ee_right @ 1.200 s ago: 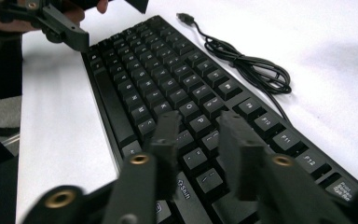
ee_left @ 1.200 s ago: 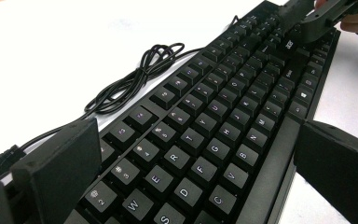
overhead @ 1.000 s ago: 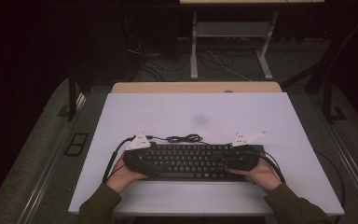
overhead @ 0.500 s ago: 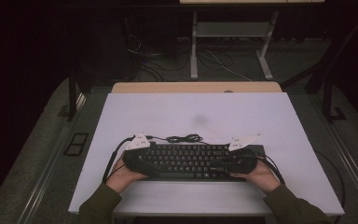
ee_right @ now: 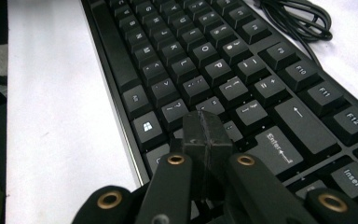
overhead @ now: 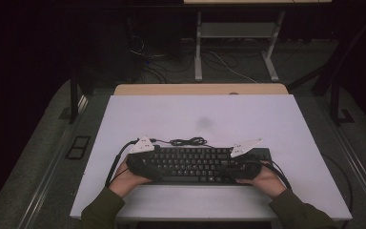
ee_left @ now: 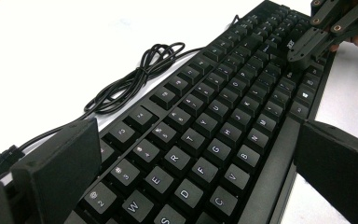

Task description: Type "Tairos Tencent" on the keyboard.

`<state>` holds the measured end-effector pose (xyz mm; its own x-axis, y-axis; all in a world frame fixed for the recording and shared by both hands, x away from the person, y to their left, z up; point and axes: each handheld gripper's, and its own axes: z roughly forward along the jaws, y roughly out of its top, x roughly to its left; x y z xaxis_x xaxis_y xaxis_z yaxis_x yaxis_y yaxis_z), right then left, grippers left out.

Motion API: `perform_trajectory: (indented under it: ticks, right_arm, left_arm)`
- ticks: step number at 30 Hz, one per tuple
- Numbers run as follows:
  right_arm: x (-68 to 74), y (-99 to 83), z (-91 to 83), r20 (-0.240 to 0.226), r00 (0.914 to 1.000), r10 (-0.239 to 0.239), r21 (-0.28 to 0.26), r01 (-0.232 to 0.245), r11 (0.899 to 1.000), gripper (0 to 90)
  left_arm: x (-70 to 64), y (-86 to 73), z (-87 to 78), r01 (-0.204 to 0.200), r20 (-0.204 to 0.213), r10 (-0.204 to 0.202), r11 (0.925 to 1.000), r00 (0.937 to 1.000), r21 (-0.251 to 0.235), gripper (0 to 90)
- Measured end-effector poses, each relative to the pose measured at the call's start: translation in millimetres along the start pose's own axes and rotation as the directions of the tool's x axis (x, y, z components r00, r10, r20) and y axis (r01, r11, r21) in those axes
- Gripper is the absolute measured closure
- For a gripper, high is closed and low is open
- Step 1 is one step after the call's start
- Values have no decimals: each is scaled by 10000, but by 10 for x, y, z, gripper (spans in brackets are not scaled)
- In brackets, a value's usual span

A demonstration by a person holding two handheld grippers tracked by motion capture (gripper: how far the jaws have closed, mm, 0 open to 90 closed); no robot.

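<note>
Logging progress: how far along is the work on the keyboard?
Done: the black plastic keyboard lies flat on the white table, its black cable coiled behind. In hand: the left tool, jaws open, straddles its left end; the right tool, jaws shut, points at keys near Enter. Left: closing the left tool, probably.

A white table top (overhead: 209, 114) carries the work, lit brightly while the room around it lies in deep shadow. Along its far edge a strip of pale wood (overhead: 200, 89) shows. Grey carpet floor (overhead: 43, 157) surrounds the table, with a metal rail (overhead: 52, 171) running along the left side and another (overhead: 357, 157) on the right. Near the table's left edge a dark floor socket plate (overhead: 77, 147) sits in the carpet. Beyond the far edge stands a light metal desk frame (overhead: 236, 43), with loose cables (overhead: 171, 67) trailing on the floor beside it.
</note>
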<state>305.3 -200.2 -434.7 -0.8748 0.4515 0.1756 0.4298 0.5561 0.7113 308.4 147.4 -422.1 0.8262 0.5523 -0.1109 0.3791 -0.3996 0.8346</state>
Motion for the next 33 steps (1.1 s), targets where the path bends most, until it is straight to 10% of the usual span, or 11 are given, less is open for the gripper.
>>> perform_trajectory:
  ticks: [17,33]
  right_arm:
    - [-14,-36,3,-51,10000,19,54,-19,10000,892]
    - [-10,-35,3,-42,10000,6,79,-6,10000,893]
  left_arm:
    - [-16,50,62,41,-85,-39,9999,10000,146,20]
    - [67,203,227,331,196,-334,9993,9993,158,376]
